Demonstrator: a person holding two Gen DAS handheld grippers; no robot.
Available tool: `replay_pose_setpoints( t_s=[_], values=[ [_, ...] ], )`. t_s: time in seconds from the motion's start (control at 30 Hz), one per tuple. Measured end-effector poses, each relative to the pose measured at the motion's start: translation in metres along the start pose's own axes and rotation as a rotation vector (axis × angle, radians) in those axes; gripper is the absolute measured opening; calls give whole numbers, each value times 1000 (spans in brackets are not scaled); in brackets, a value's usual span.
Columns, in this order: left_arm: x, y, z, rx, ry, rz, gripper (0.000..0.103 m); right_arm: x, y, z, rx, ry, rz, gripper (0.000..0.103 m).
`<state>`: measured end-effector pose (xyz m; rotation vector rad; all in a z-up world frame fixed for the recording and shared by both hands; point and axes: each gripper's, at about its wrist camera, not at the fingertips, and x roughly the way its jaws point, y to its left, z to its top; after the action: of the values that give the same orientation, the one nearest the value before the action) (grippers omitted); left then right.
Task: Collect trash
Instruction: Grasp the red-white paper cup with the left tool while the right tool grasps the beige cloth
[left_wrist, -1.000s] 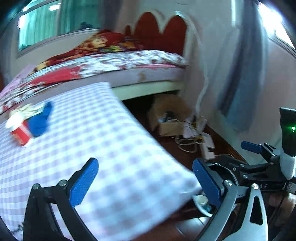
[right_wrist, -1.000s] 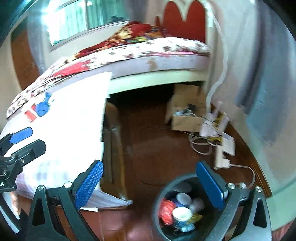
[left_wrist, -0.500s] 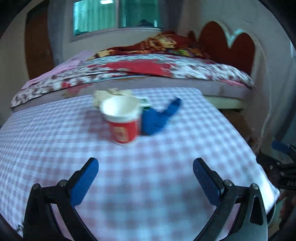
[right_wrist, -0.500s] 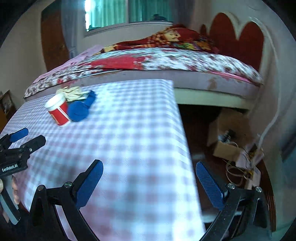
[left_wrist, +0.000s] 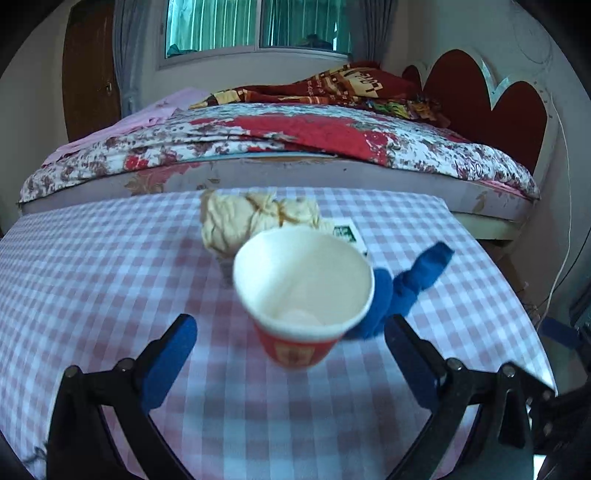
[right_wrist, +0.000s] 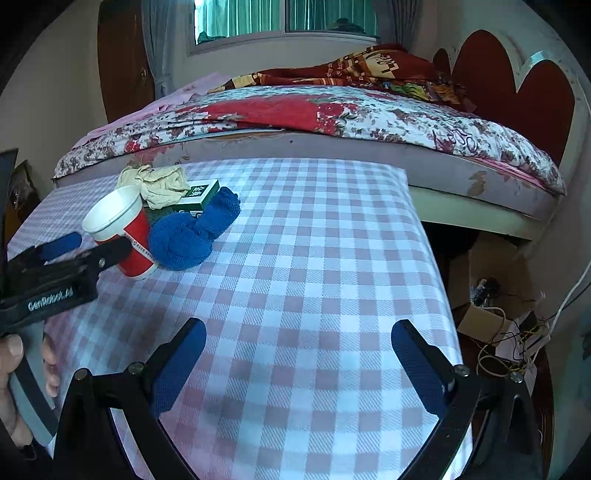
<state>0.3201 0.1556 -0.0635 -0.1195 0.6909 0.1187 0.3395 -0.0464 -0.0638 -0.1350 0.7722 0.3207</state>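
Note:
A red paper cup with a white inside (left_wrist: 303, 295) stands upright on the checked tablecloth (left_wrist: 92, 280). My left gripper (left_wrist: 291, 350) is open, its blue pads on either side of the cup and close to it. Behind the cup lie a crumpled beige cloth (left_wrist: 251, 218), a small green-and-white box (left_wrist: 347, 234) and a blue knotted sock (left_wrist: 410, 288). The right wrist view shows the cup (right_wrist: 123, 229), sock (right_wrist: 192, 232), box (right_wrist: 201, 192), cloth (right_wrist: 159, 182) and left gripper (right_wrist: 81, 247). My right gripper (right_wrist: 295, 354) is open and empty over bare tablecloth.
A bed (right_wrist: 332, 114) with a floral cover and a red heart-shaped headboard stands just behind the table. On the floor to the right are a cardboard box (right_wrist: 484, 317) and tangled cables (right_wrist: 517, 347). The table's right edge (right_wrist: 432, 258) drops off to dark floor.
Both grippers have swung left, from the floor and trash bin back over the table. The left gripper has closed in on the red cup, which now sits between its open fingers.

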Motion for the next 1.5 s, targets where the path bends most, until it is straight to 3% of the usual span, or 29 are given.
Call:
replay_pose_setpoints(
  t_s=[0.1, 0.2, 0.3, 0.37, 0.47, 0.73, 1.0, 1.27, 1.5],
  values=[
    [4, 3, 5, -23, -1, -6, 101, 5, -1, -1, 3, 9, -2, 102],
    [12, 6, 8, -35, 10, -18, 94, 10, -3, -2, 5, 17, -5, 102],
    [24, 8, 10, -37, 42, -33, 80, 14, -5, -1, 11, 22, -7, 102],
    [29, 11, 9, -38, 57, -48, 62, 17, -4, 0, 13, 24, -6, 102],
    [25, 14, 5, -25, 53, -39, 59, 22, -1, 4, 11, 25, -2, 102],
    [1, 34, -4, 1, 26, 24, 58, 30, 18, 13, 0, 20, 38, 102],
    [-6, 69, -9, -16, 31, 88, 58, 39, 61, 39, -38, -8, 96, 102],
    [-10, 114, -1, -51, 14, 160, 58, 49, 112, 90, -96, -69, 188, 102],
    [-7, 146, 5, -92, 22, 191, 58, 82, 160, 121, -169, -30, 196, 102]
  ],
)
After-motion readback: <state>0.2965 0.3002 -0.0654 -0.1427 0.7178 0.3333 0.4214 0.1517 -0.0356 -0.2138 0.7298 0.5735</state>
